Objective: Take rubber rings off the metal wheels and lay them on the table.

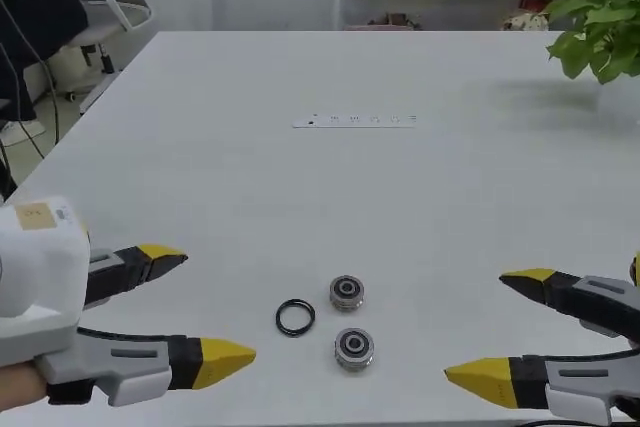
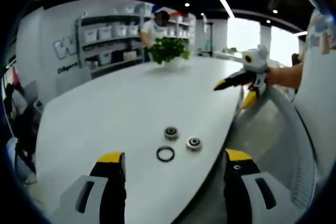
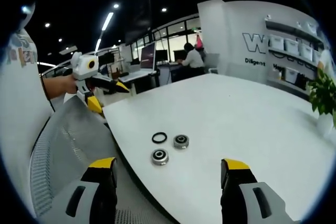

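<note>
Two small metal wheels lie near the table's front edge: one (image 1: 346, 291) farther back, one (image 1: 354, 346) closer to me. A loose black rubber ring (image 1: 295, 317) rests flat just left of them. The same ring (image 2: 165, 153) and wheels (image 2: 193, 143) lie ahead of the left jaws, and the ring (image 3: 159, 137) with a wheel (image 3: 159, 156) ahead of the right jaws. My left gripper (image 1: 215, 307) hovers open at the lower left. At the lower right my right gripper (image 1: 498, 327) is open too. Neither holds anything.
The white table (image 1: 330, 177) stretches far back, with a flat strip of small marks (image 1: 355, 120) at mid-table. A green potted plant (image 1: 598, 22) stands at the back right. A chair (image 1: 105, 17) and shelves sit beyond the table.
</note>
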`<control>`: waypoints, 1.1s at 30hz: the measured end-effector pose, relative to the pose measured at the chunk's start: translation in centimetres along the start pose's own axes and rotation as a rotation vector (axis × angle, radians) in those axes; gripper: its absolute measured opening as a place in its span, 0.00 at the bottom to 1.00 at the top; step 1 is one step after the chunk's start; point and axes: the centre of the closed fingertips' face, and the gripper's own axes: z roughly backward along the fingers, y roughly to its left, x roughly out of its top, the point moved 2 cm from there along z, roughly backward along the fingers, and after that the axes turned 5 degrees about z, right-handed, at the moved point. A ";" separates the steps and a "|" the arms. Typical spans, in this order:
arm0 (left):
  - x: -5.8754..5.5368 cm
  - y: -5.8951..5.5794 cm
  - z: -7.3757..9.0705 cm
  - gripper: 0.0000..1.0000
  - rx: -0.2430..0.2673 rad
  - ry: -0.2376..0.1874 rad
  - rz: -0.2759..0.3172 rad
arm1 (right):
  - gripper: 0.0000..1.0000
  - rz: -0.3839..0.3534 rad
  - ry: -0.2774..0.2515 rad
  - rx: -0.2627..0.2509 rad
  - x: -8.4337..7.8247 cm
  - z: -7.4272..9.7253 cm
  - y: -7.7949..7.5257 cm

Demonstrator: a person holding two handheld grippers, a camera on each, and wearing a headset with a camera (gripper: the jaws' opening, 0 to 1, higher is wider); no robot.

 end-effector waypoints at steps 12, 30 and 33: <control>-0.2 0.1 0.0 0.77 0.006 0.006 -0.002 | 0.82 0.003 0.004 -0.004 -0.1 -0.1 -0.3; -0.5 0.1 -0.1 0.77 0.007 0.017 -0.002 | 0.84 0.015 0.024 -0.007 -0.6 -0.1 -0.5; -0.5 0.1 -0.1 0.77 0.007 0.017 -0.001 | 0.84 0.016 0.027 -0.006 -0.7 -0.1 -0.5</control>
